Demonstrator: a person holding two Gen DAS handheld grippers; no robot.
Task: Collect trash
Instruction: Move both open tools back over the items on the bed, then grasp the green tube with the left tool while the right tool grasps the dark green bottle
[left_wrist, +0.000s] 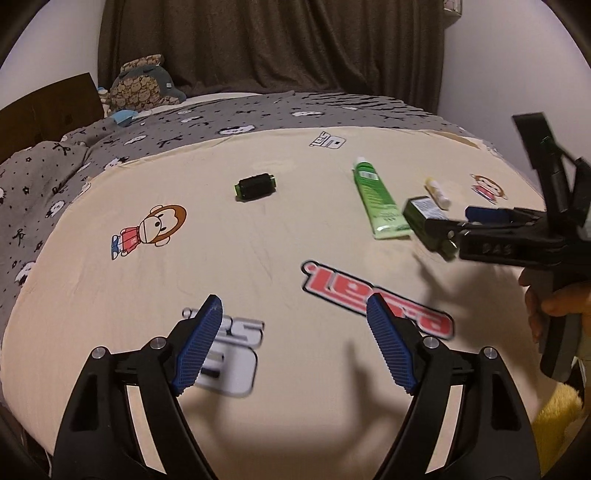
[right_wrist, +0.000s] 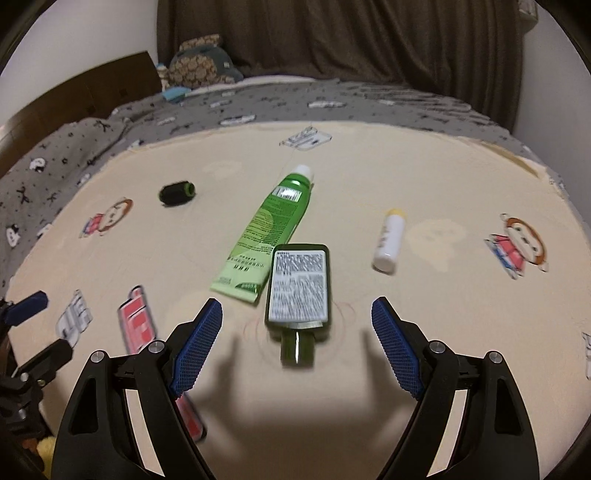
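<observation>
I am looking down on a bed covered by a cream sheet (left_wrist: 280, 236) printed with cartoon figures and lettering, with a grey patterned blanket (left_wrist: 66, 158) bunched along its far and left edges and a dark curtain (left_wrist: 273, 40) hanging behind it. A patterned plush toy (left_wrist: 142, 85) sits at the far left corner by the headboard.

The trash lies spread across the sheet. The biggest piece is a green tube (right_wrist: 266, 229), flat on the sheet with its white cap pointing away from me. Just beside its crimped end lies a dark green bottle (right_wrist: 298, 291), label up and neck toward me; I think the two touch at the corner, though the blur there keeps me from being sure. Off to the right, apart from both, lies a small white stick with a yellow cap (right_wrist: 387, 240). Well to the left sits a short black roll with green ends (right_wrist: 176, 192), alone.

My right gripper (right_wrist: 297, 321) hangs above the bottle with its blue pads spread wide; the bottle's neck lies between them in the wrist view, but neither pad touches it. My left gripper (left_wrist: 293, 317) is also spread wide, with nothing between the pads, above bare sheet and printed lettering near the front edge, well short of the black roll.
</observation>
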